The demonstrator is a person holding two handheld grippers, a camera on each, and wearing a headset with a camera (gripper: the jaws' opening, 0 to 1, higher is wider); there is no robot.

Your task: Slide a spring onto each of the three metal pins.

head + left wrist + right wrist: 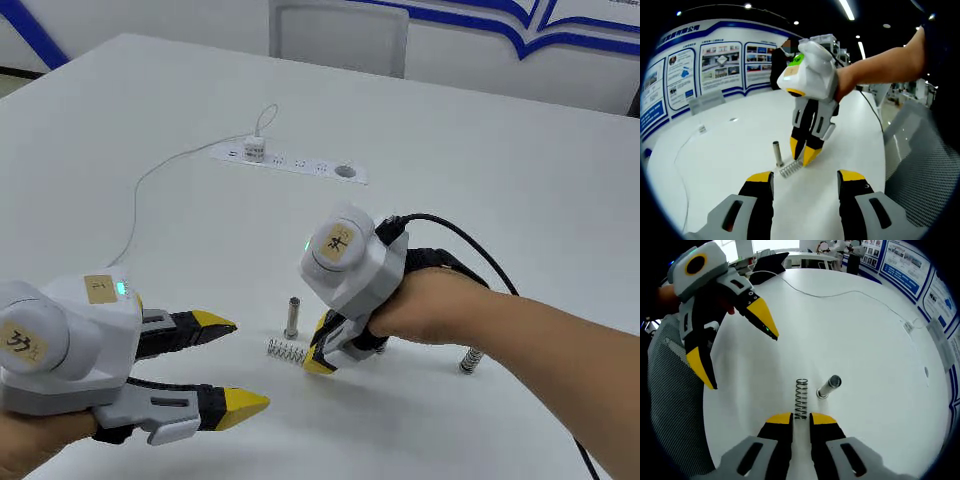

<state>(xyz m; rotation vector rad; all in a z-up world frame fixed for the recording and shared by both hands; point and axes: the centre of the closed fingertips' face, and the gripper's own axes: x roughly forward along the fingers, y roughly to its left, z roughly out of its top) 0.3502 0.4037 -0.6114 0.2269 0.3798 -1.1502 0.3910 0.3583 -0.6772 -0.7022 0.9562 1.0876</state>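
Observation:
A bare metal pin (292,317) (776,152) (829,386) stands upright on the white table (180,250). Beside it a loose spring (285,350) (791,169) (800,397) lies flat. My right gripper (320,362) (805,156) (801,419) points down at the spring's near end, its jaws narrowed onto that end. My left gripper (235,362) (806,177) (737,355) hovers open to the left, holding nothing. Right of my forearm stands a coiled piece (470,360), apparently a spring on a pin, partly hidden.
A white power strip (290,160) with a plugged-in charger (256,150) and a thin cable (150,180) lies further back. A chair (338,35) stands at the table's far edge. A mesh chair (920,165) sits beside the table.

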